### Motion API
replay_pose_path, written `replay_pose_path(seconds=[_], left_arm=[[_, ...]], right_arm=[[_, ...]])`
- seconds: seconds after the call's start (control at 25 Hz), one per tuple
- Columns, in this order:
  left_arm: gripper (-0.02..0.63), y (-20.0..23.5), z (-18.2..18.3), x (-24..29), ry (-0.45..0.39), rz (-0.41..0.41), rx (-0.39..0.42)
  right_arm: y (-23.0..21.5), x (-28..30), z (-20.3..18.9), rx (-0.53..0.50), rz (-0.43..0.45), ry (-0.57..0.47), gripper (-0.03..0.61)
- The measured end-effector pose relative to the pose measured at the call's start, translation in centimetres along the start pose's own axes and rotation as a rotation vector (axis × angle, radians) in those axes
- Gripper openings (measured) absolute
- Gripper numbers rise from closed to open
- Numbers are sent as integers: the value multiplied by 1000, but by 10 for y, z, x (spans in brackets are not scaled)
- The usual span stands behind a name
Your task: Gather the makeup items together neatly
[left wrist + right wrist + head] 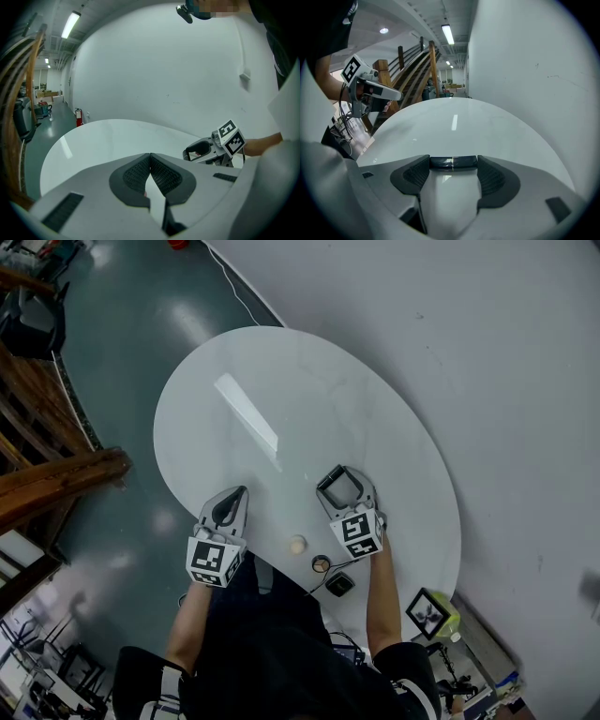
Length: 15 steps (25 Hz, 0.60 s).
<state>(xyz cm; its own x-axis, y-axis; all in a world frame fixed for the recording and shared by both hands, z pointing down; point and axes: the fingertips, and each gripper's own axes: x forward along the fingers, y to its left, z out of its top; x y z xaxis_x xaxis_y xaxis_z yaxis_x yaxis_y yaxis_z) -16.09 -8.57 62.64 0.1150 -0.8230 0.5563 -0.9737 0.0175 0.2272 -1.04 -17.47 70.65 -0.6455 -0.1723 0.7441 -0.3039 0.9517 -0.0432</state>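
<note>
My right gripper [334,473] hovers over the near right part of the round white table [281,381], shut on a short black tube [453,162] that spans crosswise between its pads. My left gripper [241,491] is at the near left, jaws pressed together with nothing clearly between them. Between and behind the grippers, near the table's front edge, lie a small beige round item [297,545], a small round compact [321,564] and a black square case [339,584]. In the left gripper view the right gripper [197,150] shows at the right.
A wooden stair rail [56,479] stands left of the table on the grey floor. A marker cube on a yellow-green object [431,613] sits off the table's near right edge. A white wall [534,70] runs along the right.
</note>
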Motion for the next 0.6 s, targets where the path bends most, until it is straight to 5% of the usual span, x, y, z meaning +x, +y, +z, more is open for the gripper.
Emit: replay_pose_path(seconds=[0.6], left_arm=[[17, 6, -1, -6, -6, -22, 4]], right_arm=[[2, -1, -4, -18, -14, 40, 301]])
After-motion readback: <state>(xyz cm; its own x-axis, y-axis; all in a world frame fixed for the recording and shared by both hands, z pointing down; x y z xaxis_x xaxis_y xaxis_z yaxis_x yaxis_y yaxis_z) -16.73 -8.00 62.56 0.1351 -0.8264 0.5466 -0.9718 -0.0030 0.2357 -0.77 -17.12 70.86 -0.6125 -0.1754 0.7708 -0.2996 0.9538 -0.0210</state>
